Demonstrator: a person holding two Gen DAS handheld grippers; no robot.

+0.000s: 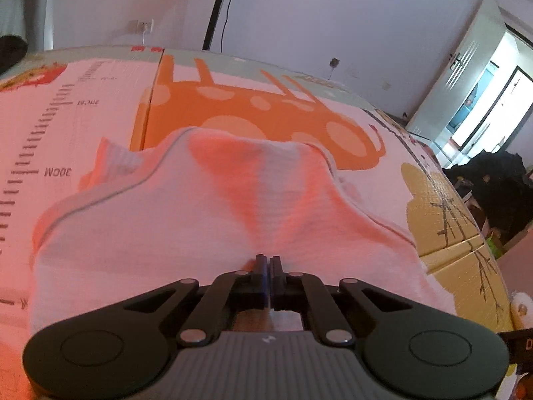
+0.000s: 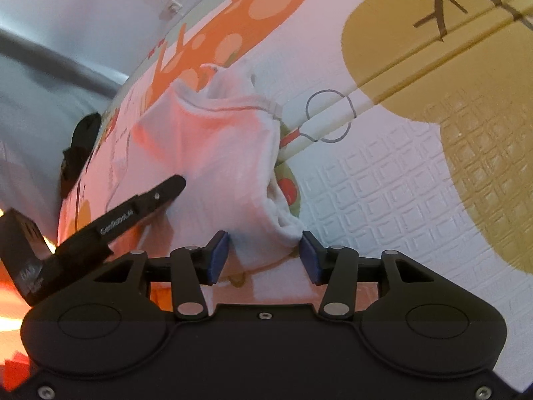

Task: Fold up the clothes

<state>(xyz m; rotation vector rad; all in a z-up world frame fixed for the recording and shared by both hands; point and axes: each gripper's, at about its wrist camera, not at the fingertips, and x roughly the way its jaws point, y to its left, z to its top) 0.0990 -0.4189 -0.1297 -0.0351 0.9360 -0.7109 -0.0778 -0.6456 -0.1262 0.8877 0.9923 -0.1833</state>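
A white garment point(image 1: 213, 206) lies bunched on a printed play mat point(image 1: 233, 106). My left gripper point(image 1: 268, 261) is shut at the garment's near edge, and creases in the cloth fan out from its closed tips. In the right wrist view the same garment point(image 2: 220, 153) is heaped up. My right gripper point(image 2: 265, 253) stands open with a gathered corner of the cloth between its blue pads point(image 2: 220, 256). The left gripper's black finger point(image 2: 160, 196) reaches onto the garment from the left.
The mat point(image 2: 383, 183) carries an orange spotted animal print point(image 1: 253, 106), ruler marks point(image 1: 36, 153) and a yellow tree shape point(image 2: 433, 50). A dark pile point(image 1: 493, 180) lies off the mat's right side near an open door point(image 1: 466, 93). A cable point(image 1: 230, 6) hangs on the far wall.
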